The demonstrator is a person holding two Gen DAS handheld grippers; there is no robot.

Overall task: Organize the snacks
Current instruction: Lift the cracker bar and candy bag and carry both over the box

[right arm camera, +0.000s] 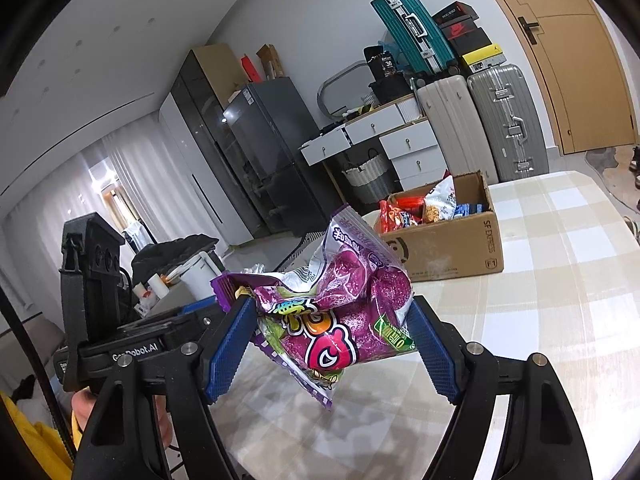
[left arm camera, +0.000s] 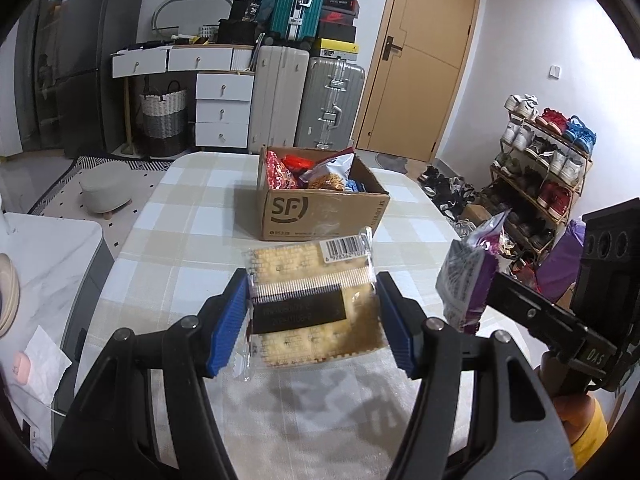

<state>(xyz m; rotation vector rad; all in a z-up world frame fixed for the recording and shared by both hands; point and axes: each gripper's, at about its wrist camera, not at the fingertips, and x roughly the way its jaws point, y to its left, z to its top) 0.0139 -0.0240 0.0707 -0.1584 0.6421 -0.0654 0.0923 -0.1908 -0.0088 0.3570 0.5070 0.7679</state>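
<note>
My left gripper [left arm camera: 312, 312] is shut on a clear-wrapped cracker packet [left arm camera: 316, 296], its blue pads pressing both sides, and the packet hangs above the checked tablecloth. My right gripper [right arm camera: 332, 336] is shut on a purple candy bag [right arm camera: 340, 312], also lifted off the table. That purple bag [left arm camera: 468, 276] and the right gripper's black body show at the right of the left wrist view. An open cardboard box [left arm camera: 320, 212] marked SF stands farther back on the table, holding several snack packs. The same box [right arm camera: 448, 240] sits behind the candy bag in the right wrist view.
The table [left arm camera: 180, 232] has a beige and white checked cloth. A marble-top counter [left arm camera: 48, 248] stands at its left. Suitcases [left arm camera: 308, 100], white drawers [left arm camera: 224, 108] and a shoe rack [left arm camera: 544, 160] line the room behind. A hand in a yellow sleeve [right arm camera: 52, 432] holds the left gripper.
</note>
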